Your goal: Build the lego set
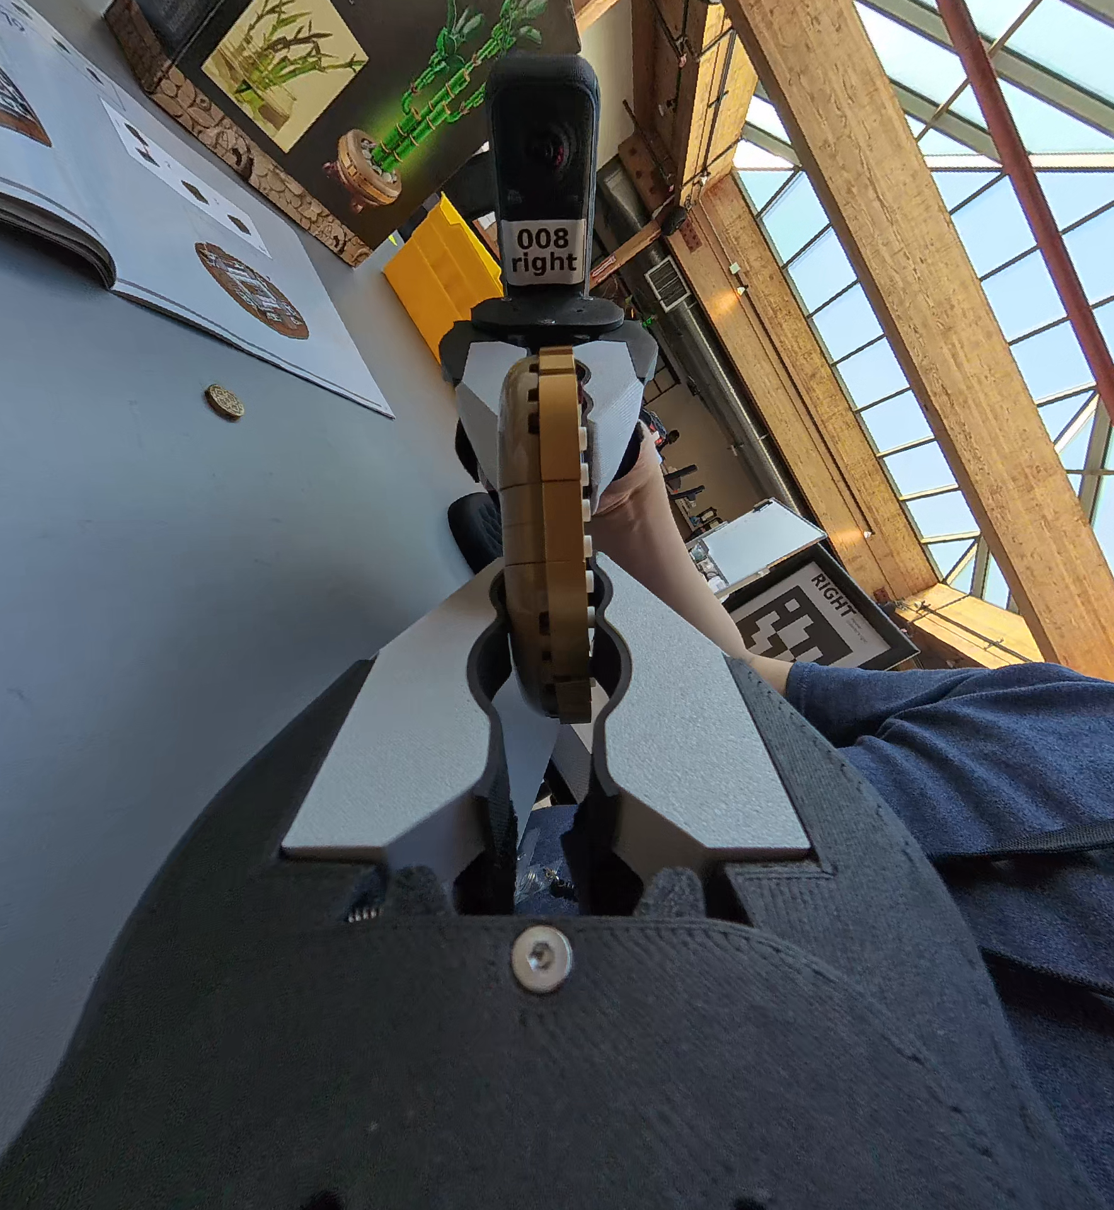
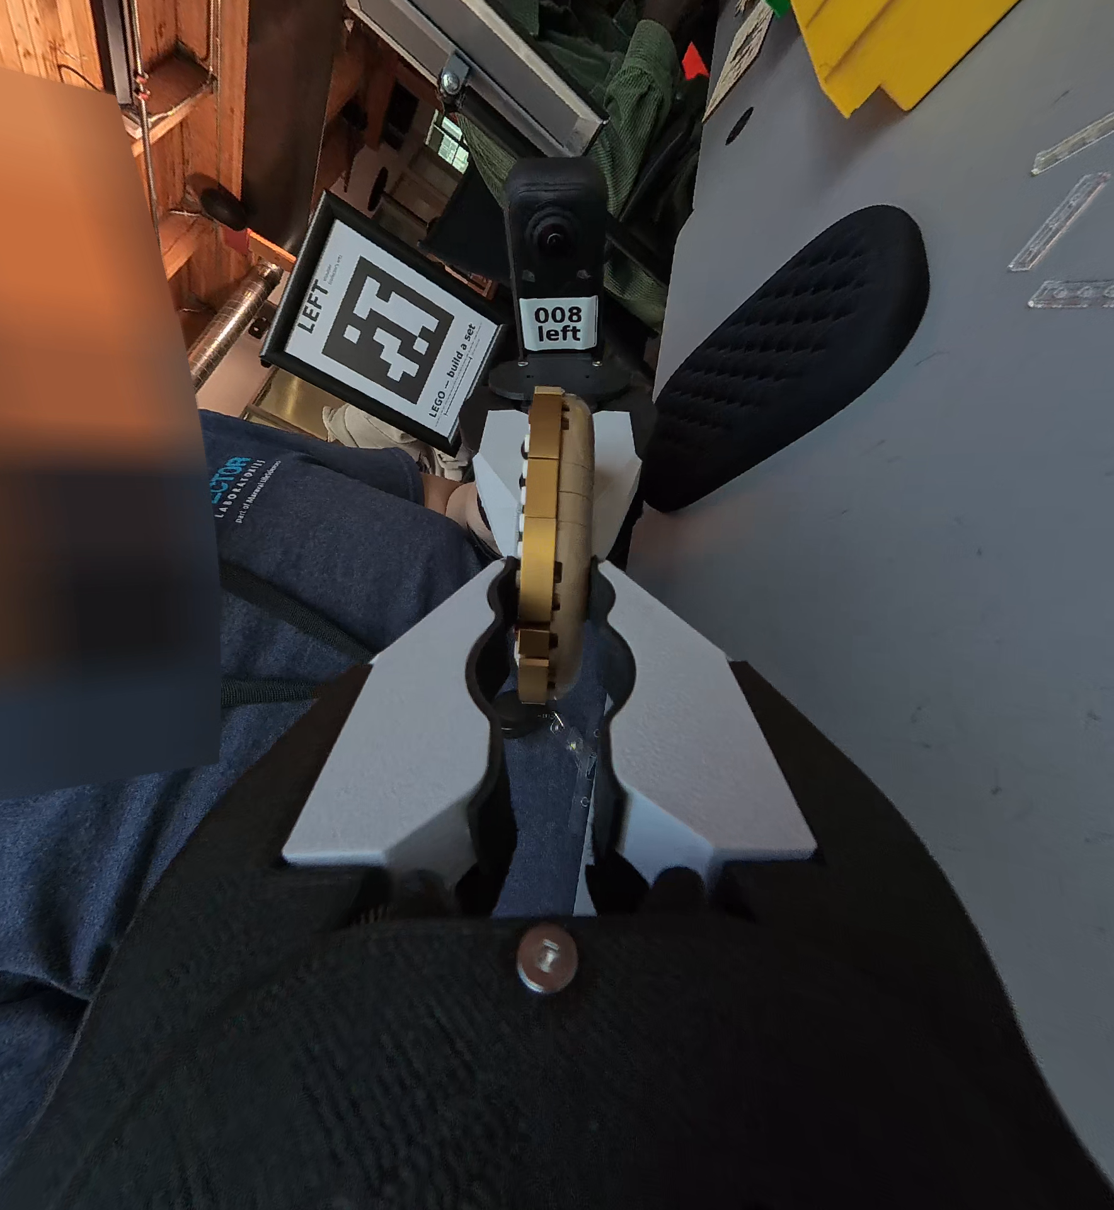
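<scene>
Your left gripper (image 1: 544, 628) pinches the near rim of the gold disc (image 1: 544, 524), fingers closed tight on its edge. Seen edge-on, the disc runs lengthwise straight away from you, held in the air beside the grey table (image 1: 148, 589). Your right gripper (image 2: 551, 622) clamps the opposite rim, its fingers likewise pressed against the disc's flat faces.
</scene>
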Available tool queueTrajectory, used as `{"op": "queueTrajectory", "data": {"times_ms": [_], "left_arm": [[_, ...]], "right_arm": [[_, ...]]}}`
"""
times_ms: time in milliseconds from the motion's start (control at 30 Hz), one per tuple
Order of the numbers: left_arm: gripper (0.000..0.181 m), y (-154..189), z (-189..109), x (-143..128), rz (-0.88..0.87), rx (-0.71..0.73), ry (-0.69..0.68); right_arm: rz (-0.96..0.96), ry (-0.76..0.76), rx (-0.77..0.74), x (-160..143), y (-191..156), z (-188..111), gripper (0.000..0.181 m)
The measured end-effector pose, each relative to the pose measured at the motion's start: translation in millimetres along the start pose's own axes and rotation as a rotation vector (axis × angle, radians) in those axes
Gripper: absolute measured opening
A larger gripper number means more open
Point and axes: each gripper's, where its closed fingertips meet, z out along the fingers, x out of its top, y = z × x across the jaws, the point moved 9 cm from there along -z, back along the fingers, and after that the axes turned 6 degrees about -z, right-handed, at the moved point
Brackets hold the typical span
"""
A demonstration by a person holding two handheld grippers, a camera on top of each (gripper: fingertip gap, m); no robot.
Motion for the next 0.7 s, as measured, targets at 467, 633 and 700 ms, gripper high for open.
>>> {"op": "queueTrajectory", "data": {"times_ms": [467,633,700], "left_arm": [[0.018,-0.2,0.5,-1.7,-0.01,-0.013,-0.016],[0.018,-0.8,0.8,-3.6,-0.012,-0.003,-0.026],[0.017,-1.4,0.3,-3.8,-0.01,0.004,-0.027]], "right_arm": [[-0.081,-0.037,-0.086,12.3,0.6,5.2,0.048],[-0.082,-0.103,-0.092,23.5,-0.8,14.0,0.038],[-0.072,-0.147,-0.087,22.7,0.7,18.2,0.035]]}}
